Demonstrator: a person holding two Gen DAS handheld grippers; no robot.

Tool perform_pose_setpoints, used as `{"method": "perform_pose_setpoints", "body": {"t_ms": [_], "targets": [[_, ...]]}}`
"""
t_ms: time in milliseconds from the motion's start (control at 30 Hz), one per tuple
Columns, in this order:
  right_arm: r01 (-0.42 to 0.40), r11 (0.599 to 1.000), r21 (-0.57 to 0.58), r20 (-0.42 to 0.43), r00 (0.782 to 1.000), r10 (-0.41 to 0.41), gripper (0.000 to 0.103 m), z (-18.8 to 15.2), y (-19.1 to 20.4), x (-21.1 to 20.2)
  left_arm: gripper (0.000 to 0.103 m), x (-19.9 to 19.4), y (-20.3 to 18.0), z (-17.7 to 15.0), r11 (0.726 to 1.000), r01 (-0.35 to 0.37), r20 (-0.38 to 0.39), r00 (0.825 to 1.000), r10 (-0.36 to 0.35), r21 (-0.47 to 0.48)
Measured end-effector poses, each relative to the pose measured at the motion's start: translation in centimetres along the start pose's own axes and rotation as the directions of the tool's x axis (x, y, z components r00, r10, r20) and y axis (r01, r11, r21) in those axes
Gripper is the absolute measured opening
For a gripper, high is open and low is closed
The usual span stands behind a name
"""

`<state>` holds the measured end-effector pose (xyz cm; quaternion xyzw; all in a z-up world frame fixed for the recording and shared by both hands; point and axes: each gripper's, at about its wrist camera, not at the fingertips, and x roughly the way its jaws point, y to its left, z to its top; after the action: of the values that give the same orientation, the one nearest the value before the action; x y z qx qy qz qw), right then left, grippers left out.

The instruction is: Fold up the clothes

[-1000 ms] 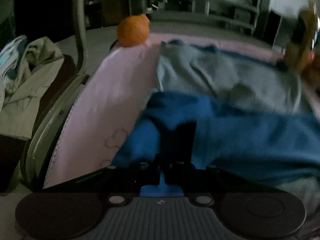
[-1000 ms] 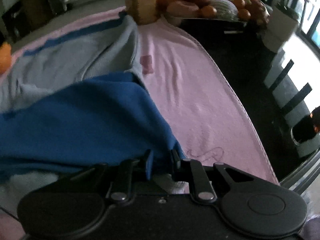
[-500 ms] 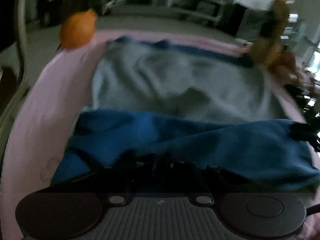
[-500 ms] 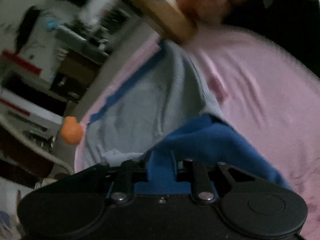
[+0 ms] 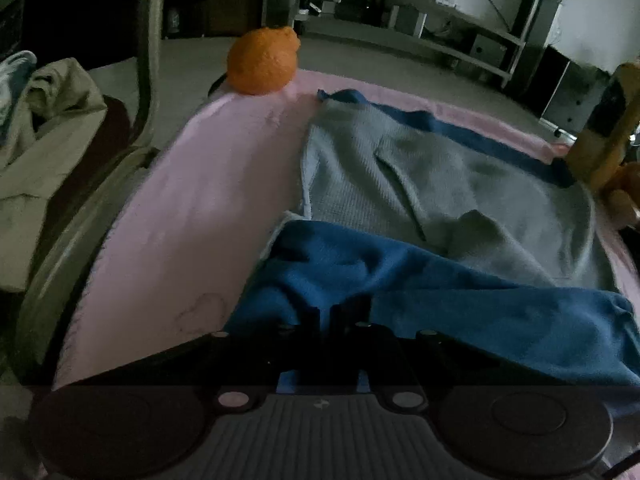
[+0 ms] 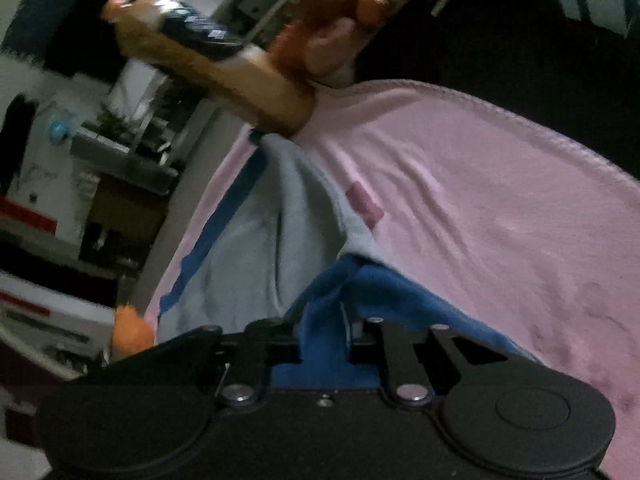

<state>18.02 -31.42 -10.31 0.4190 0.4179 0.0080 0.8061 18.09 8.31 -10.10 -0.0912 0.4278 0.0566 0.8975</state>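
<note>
Both tongs, left and right, are pinching the floppy blue hem (soft, light), so corners are gripping best.

A home: fruit bowl, shelving, clothes pile beside pink-covered table.
</note>
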Motion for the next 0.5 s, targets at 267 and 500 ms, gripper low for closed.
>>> {"method": "perform_pose_setpoints", "body": {"t_ms": [267,500], "targets": [[-0.013,0.993,-0.118,-0.044,0.999,0.008,0.013,-3.1,0.0,-1.0,0.011,-2.1,-3.5,-2.8,0.984,0.097,0.040,0.994,-0.104,0.151],[0.040,0.929,-0.368,-0.138,0.986,-0.097,0.009,-5.9,2.5,4.3,0.013,0.5,-4.3,-4.0,0.964,0.000,0.011,1.000,-0.003,0.266]]}}
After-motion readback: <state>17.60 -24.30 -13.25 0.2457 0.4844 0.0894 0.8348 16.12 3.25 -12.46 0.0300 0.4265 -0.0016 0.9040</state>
